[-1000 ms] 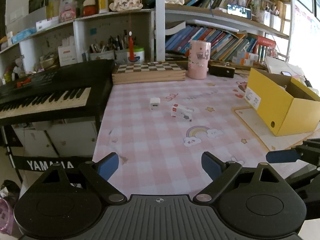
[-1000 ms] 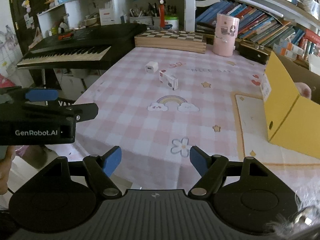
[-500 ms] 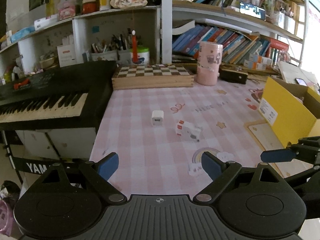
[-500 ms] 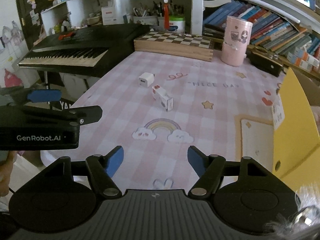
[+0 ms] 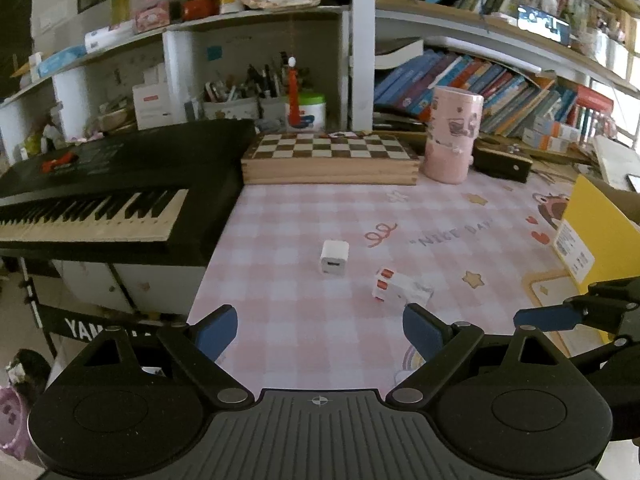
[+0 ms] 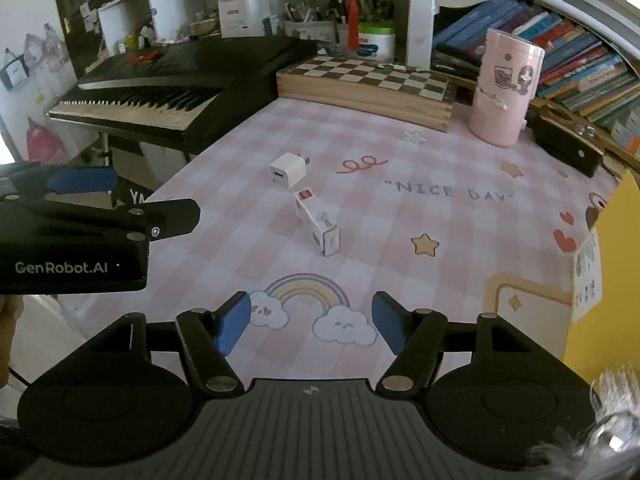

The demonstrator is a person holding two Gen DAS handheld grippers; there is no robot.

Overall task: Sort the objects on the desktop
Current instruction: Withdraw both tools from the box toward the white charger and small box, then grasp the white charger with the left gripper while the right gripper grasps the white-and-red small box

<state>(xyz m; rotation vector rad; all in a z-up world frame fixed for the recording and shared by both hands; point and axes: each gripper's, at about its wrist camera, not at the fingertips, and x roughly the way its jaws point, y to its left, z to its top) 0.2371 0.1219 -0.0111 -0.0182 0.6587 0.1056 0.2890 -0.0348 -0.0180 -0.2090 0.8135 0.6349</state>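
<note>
1. both my claws hang spread and empty over the counter (image 6: 240,240): left claw (image 5: 320,326), right claw (image 6: 311,322).
2. the charger (image 6: 286,170) lies just beside the carton (image 6: 318,222), on the carton's keyboard (image 6: 160,80) side; the yellow box (image 6: 612,280) sits well apart, across the carton from the keyboard.
3. risk: with the two so close, a finger aimed at one could nudge the other.
4. risk: the carton looks light and lies askew; an off-square pinch may spin it.
</note>
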